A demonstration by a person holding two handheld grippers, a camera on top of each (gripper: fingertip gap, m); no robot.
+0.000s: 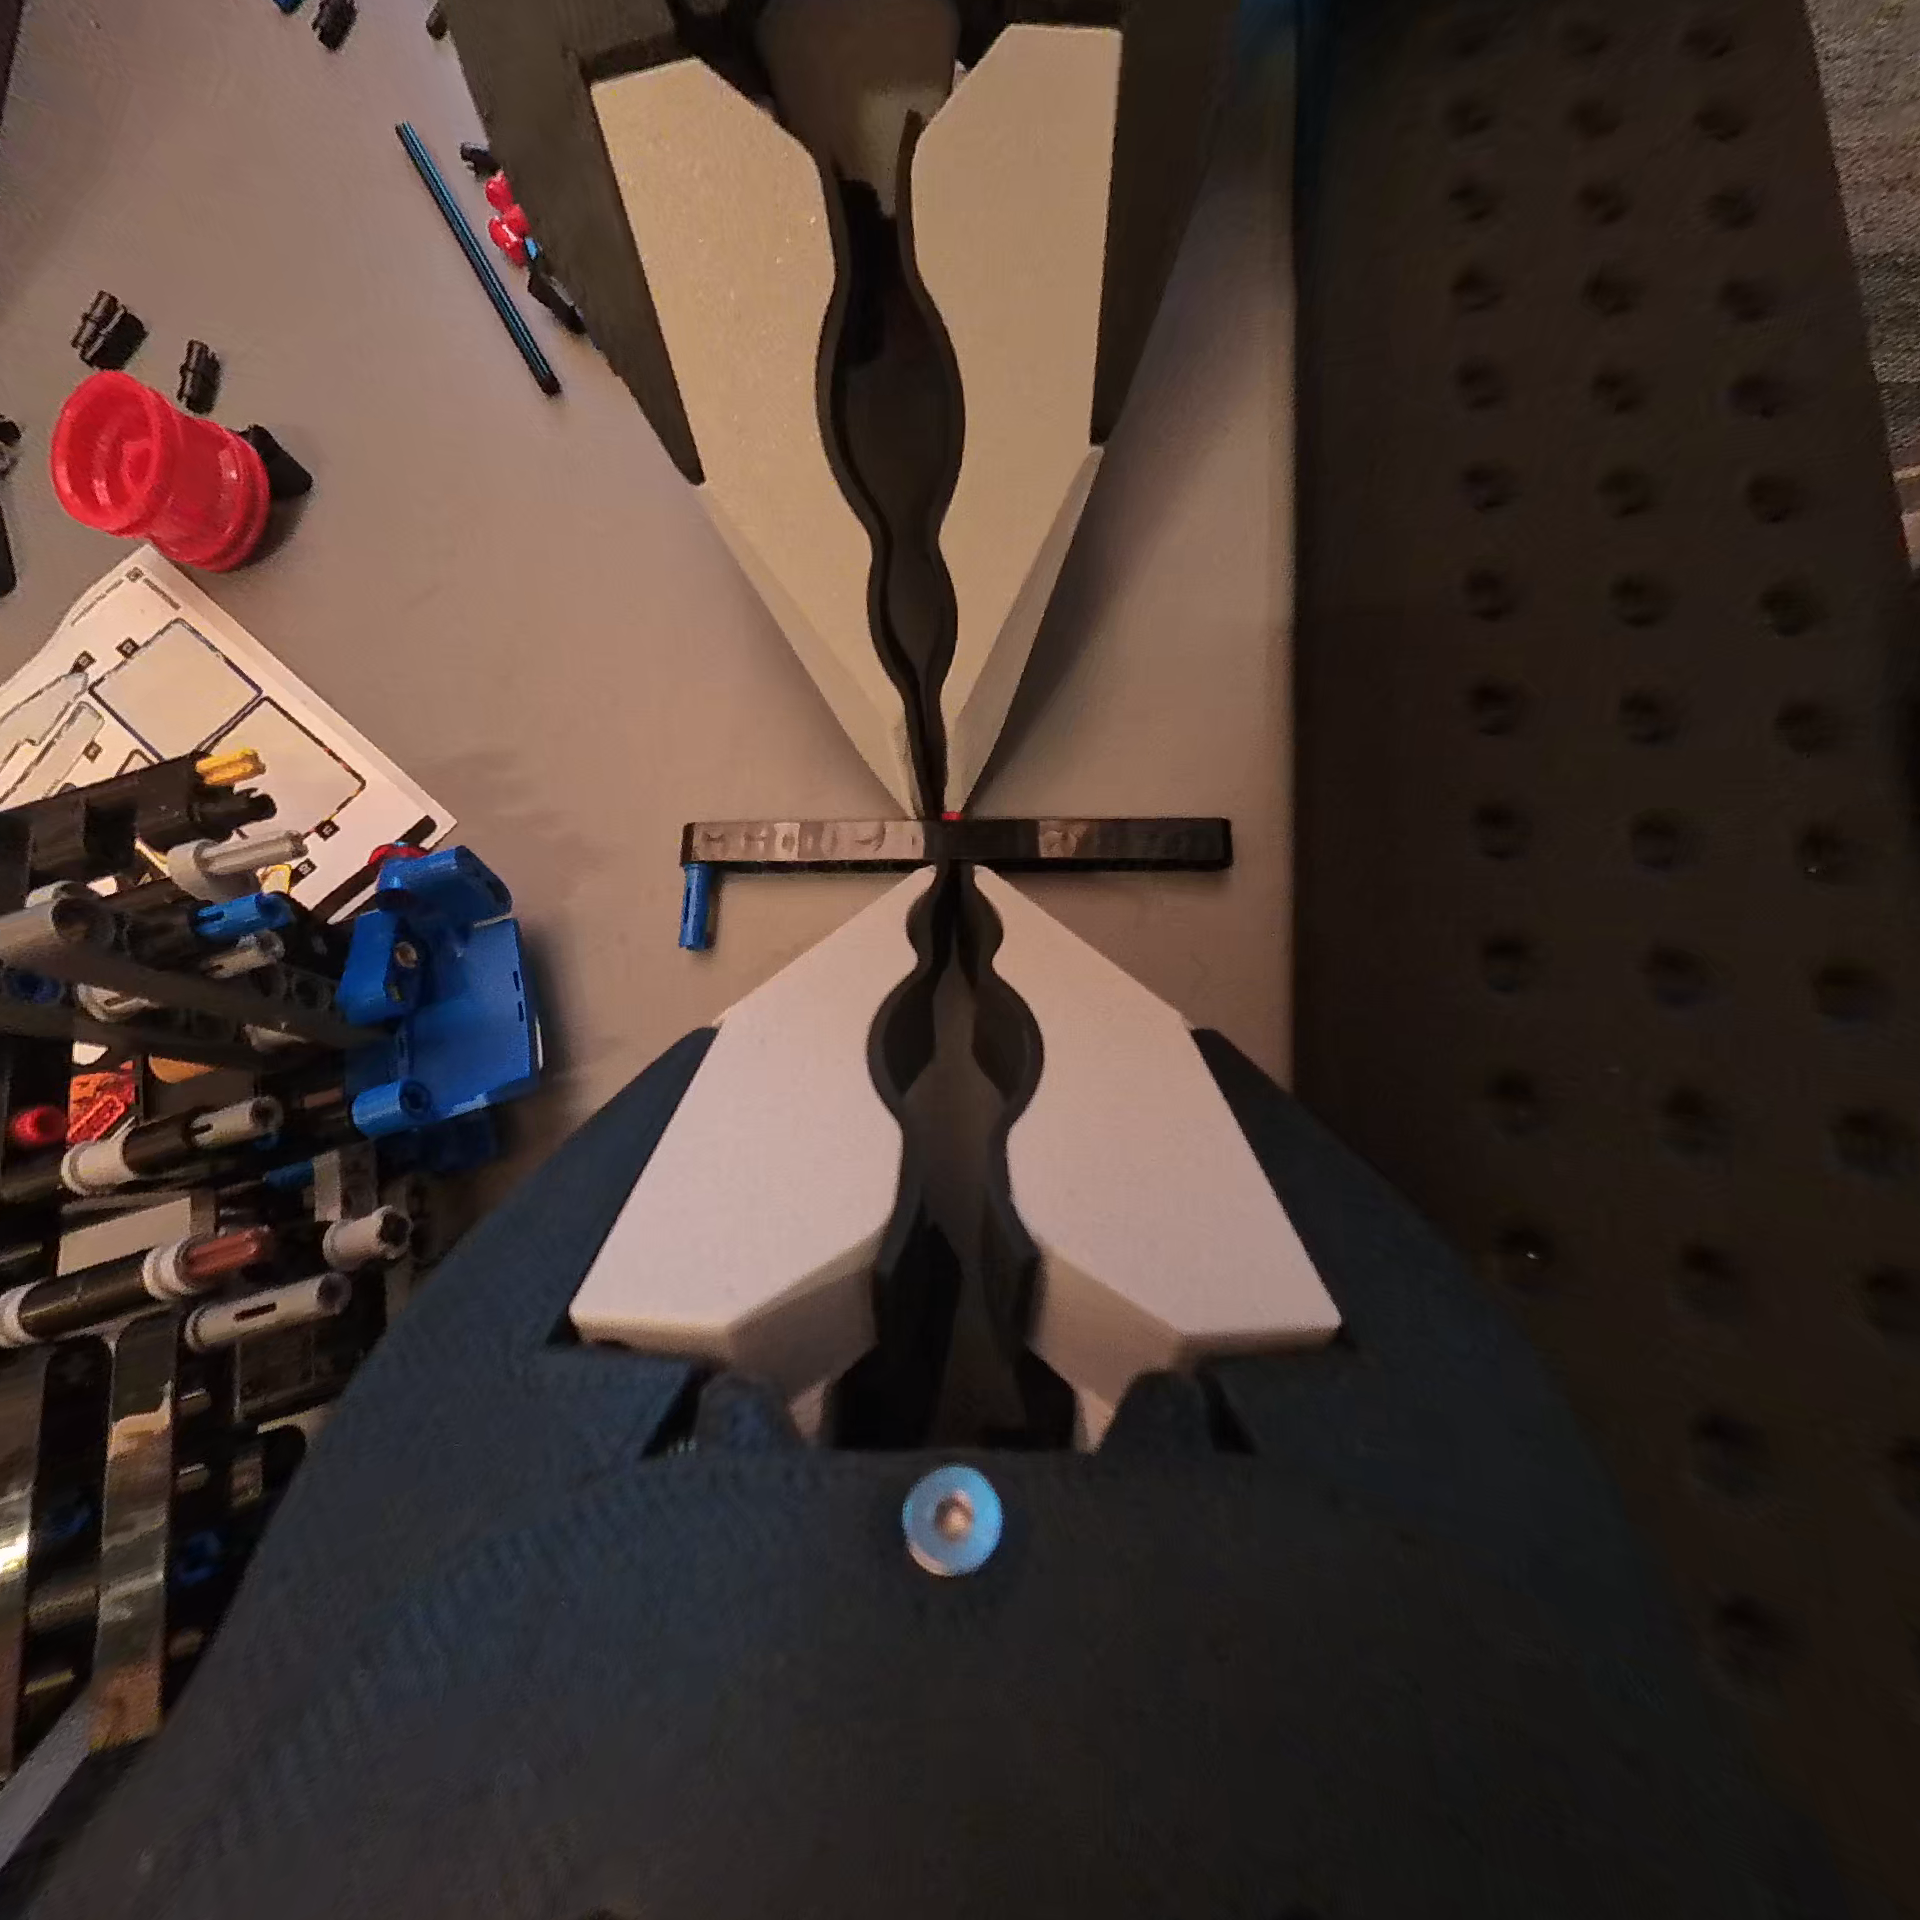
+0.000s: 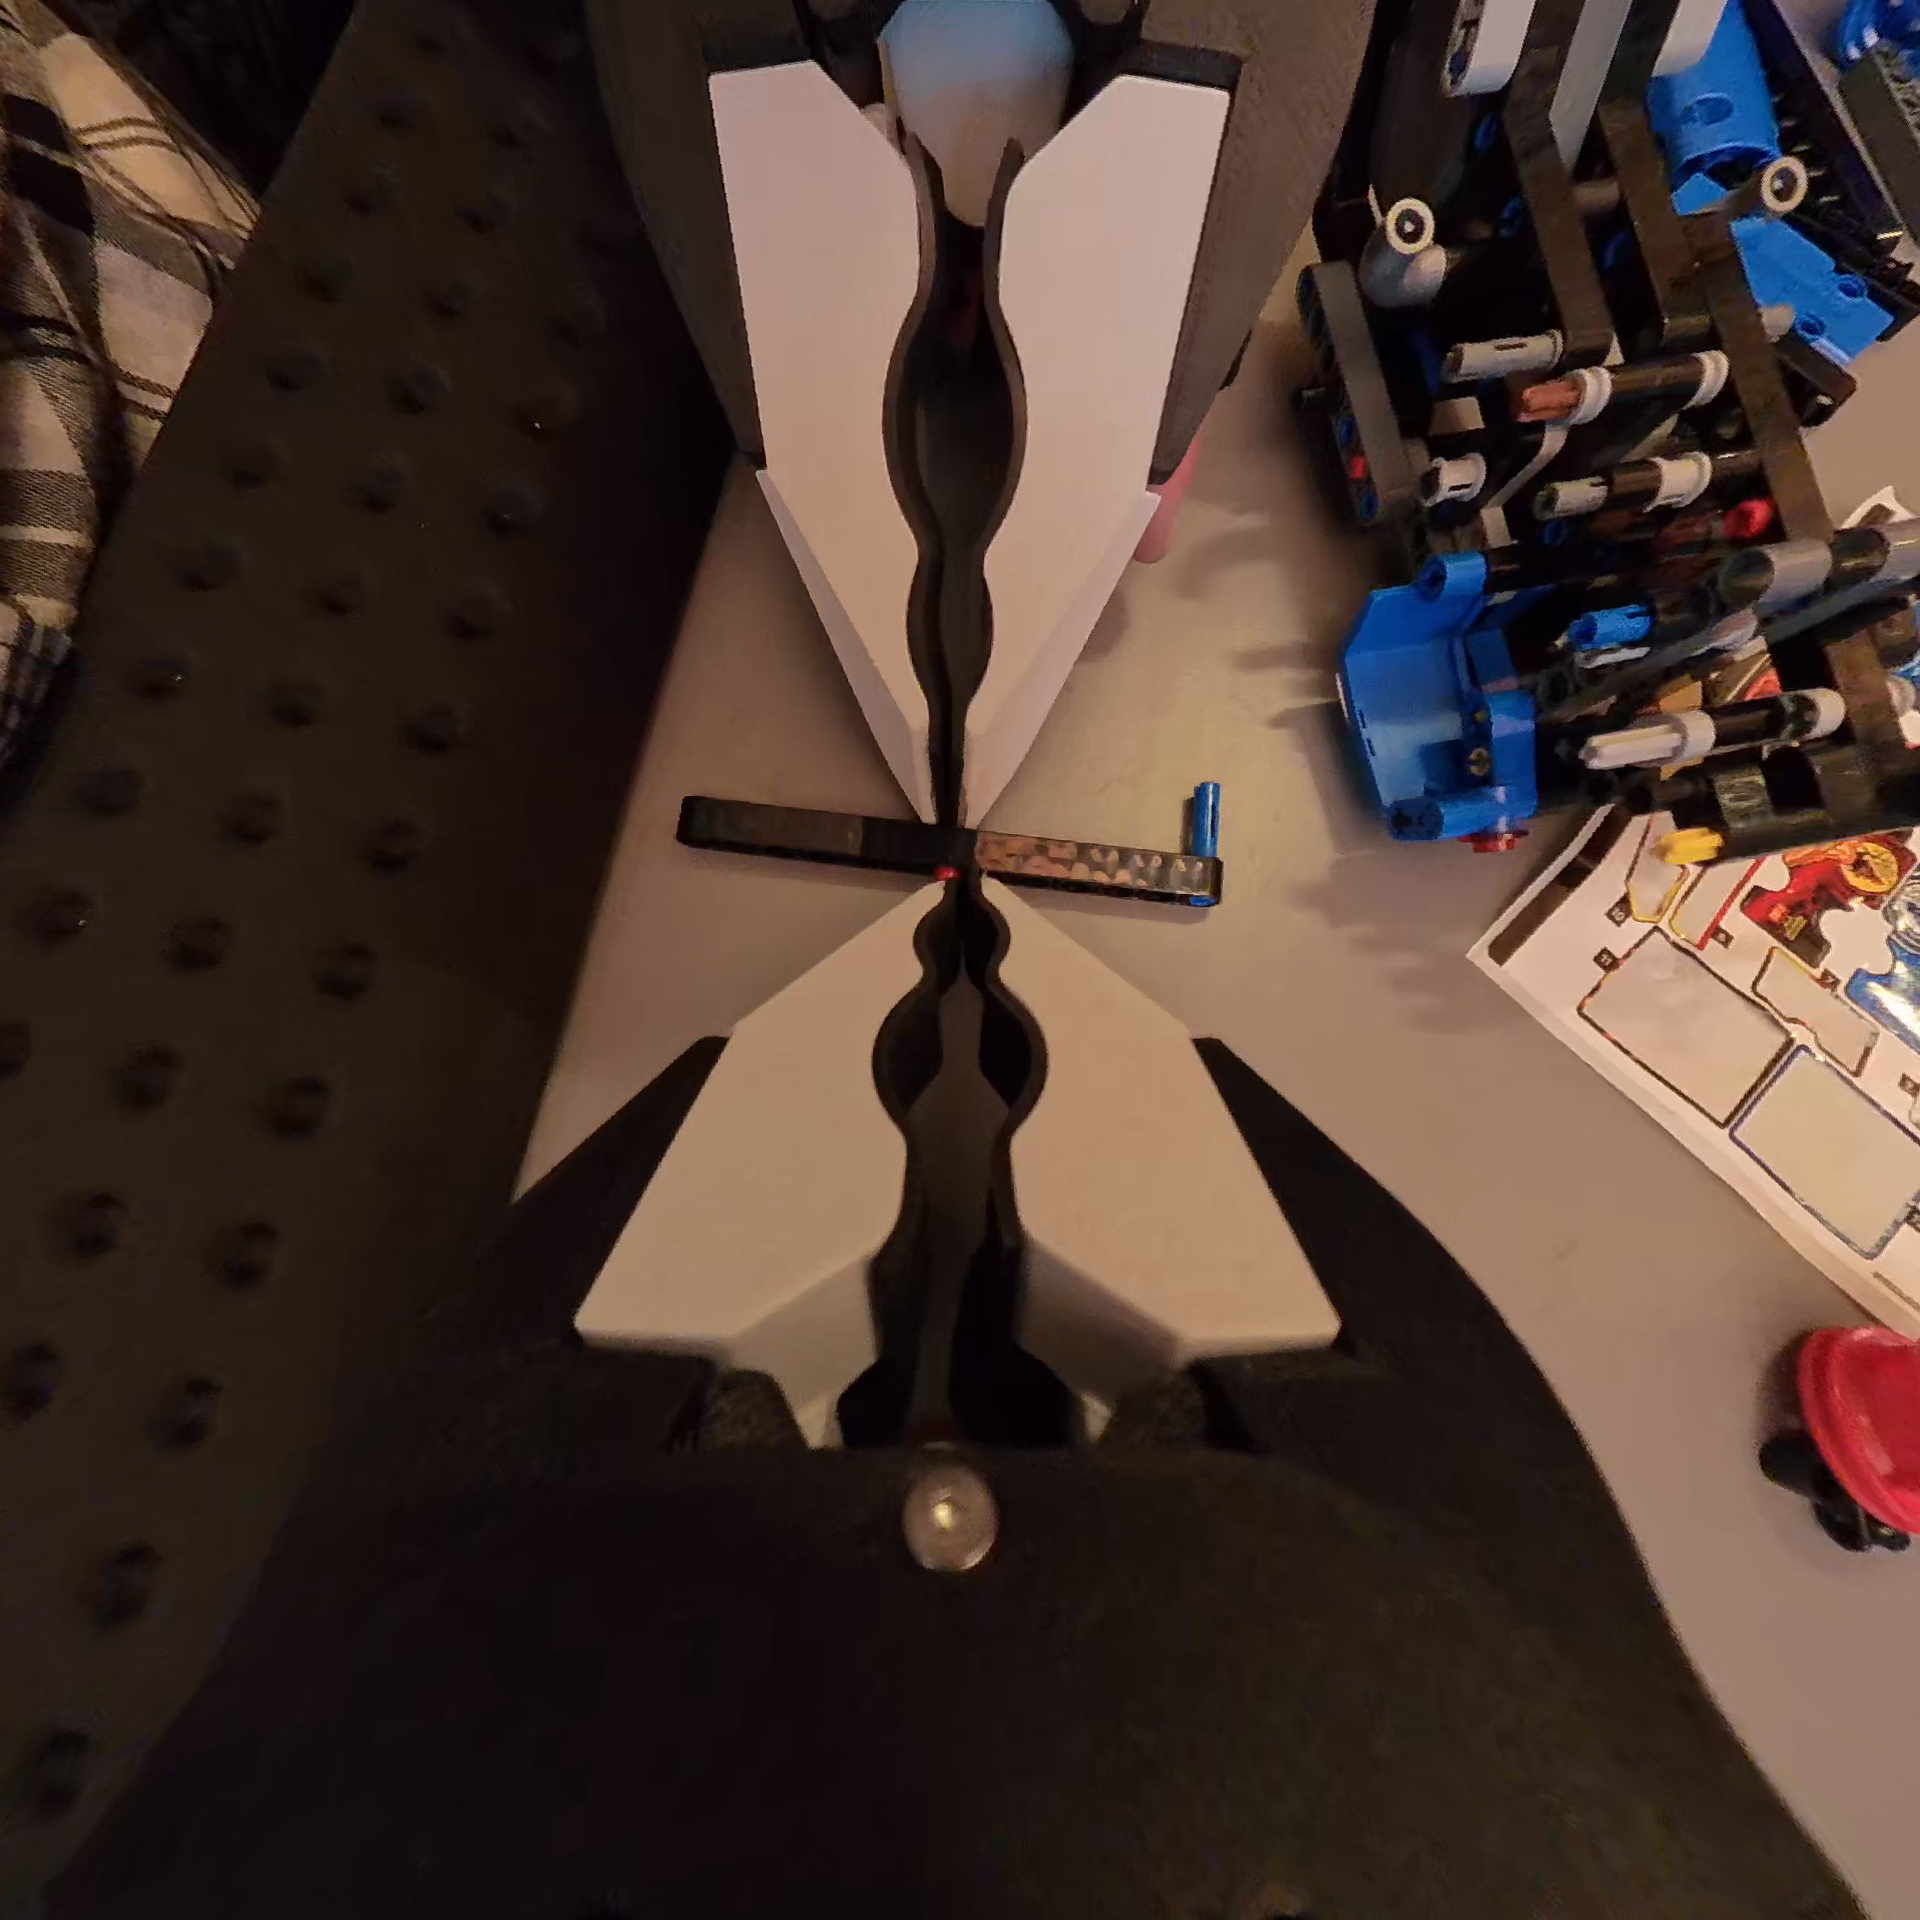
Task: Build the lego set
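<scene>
A long black beam (image 1: 1101, 840) with a blue pin (image 1: 694, 914) at one end is held crosswise between my two grippers, over the grey table. My left gripper (image 1: 940, 881) comes from below in its own view and is shut on the middle of the beam. My right gripper (image 1: 935, 805) faces it from the top, shut on a tiny red pin (image 1: 951, 818) at the beam's edge. In the right wrist view the beam (image 2: 1091, 860), the blue pin (image 2: 1205, 812) and the red pin (image 2: 943, 871) show at my right gripper (image 2: 956, 896), with the left gripper (image 2: 951, 802) opposite.
A black-and-blue model (image 1: 436, 997) (image 2: 1475, 707) stands beside a sticker sheet (image 1: 208, 675) (image 2: 1714, 1049). A red wheel hub (image 1: 156, 478) (image 2: 1860, 1423), a thin blue axle (image 1: 478, 260) and small black pins (image 1: 104, 327) lie around. A black studded mat (image 1: 1610, 935) (image 2: 260, 831) borders the table. My left and right fingertips are right by each other.
</scene>
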